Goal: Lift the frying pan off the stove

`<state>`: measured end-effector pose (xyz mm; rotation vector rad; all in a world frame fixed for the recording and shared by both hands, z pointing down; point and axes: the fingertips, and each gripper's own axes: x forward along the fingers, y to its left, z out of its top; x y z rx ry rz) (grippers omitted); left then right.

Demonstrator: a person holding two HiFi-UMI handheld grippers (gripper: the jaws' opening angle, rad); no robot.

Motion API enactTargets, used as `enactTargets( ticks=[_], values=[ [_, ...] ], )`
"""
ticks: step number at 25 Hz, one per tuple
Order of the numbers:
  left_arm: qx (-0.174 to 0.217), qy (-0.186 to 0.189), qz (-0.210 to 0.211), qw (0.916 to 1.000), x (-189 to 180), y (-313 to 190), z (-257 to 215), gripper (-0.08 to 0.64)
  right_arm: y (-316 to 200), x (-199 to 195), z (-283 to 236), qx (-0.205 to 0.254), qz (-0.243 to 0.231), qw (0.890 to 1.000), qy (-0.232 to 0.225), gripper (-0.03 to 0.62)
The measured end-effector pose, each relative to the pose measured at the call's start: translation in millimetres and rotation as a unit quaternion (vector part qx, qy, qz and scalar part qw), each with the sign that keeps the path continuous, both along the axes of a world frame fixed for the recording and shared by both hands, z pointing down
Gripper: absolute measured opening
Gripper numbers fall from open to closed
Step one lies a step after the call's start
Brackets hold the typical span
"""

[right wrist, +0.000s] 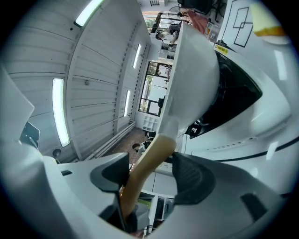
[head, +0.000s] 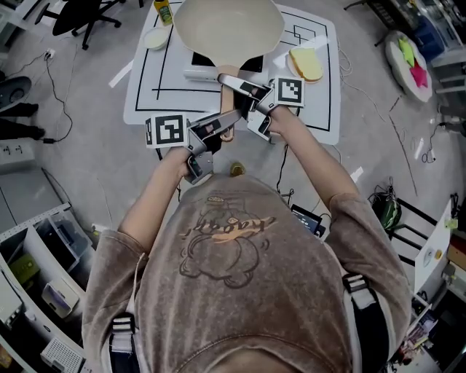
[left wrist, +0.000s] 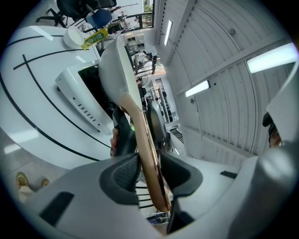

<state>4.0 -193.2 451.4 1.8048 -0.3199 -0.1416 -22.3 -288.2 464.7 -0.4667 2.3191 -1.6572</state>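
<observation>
The cream frying pan (head: 227, 29) hangs over the white stove (head: 198, 72) with its black top; I cannot tell whether it touches it. Its wooden handle (head: 226, 93) points toward me. My left gripper (head: 223, 125) is shut on the handle's near end (left wrist: 145, 149), both pads (left wrist: 122, 173) pressing its sides. Further up the handle is my right gripper (head: 242, 87). In the right gripper view the handle (right wrist: 150, 158) runs between the jaws of the right gripper (right wrist: 152, 179), lying against one pad (right wrist: 112, 178) with a gap to the other.
The stove stands on a white table (head: 324, 109) marked with black lines. A slice of bread (head: 306, 64) lies to its right, a white bowl (head: 155, 38) and a yellow bottle (head: 164, 10) to its left. Cables, chairs and shelves surround the table on the floor.
</observation>
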Motion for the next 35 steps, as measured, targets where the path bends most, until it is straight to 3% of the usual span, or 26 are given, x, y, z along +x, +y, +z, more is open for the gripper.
enactTargets(
  ticks=[4,11,14,25,27,30,35],
  values=[
    [-0.012,0.032,0.008,0.9994,3.9,1.8,-5.0,0.138,0.8,-1.8,0.3,-0.01,-0.007,1.0,-0.015,0.272],
    [-0.019,0.013,0.015,0.9996,0.5,1.8,5.5,0.127,3.0,-1.3,3.3,-0.04,0.002,0.999,-0.035,0.237],
    [-0.022,0.047,0.015,0.9985,5.1,2.8,-0.7,0.124,4.6,-2.4,2.9,-0.045,-0.003,0.999,-0.031,0.202],
    [0.001,0.029,0.014,0.9995,0.0,-0.5,-1.5,0.126,2.8,1.4,-3.9,-0.054,0.026,0.997,-0.048,0.191],
    [0.002,0.031,0.015,0.9994,0.2,-0.7,-4.2,0.126,2.0,2.6,-4.3,-0.051,0.032,0.997,-0.045,0.19],
    [-0.012,0.066,0.014,0.9977,3.9,1.8,-12.7,0.124,3.2,2.0,-4.2,-0.044,0.031,0.998,-0.028,0.193],
    [-0.01,0.069,0.016,0.9974,4.5,2.6,-11.8,0.124,5.2,2.4,-4.4,-0.039,0.03,0.999,-0.016,0.195]
  ],
)
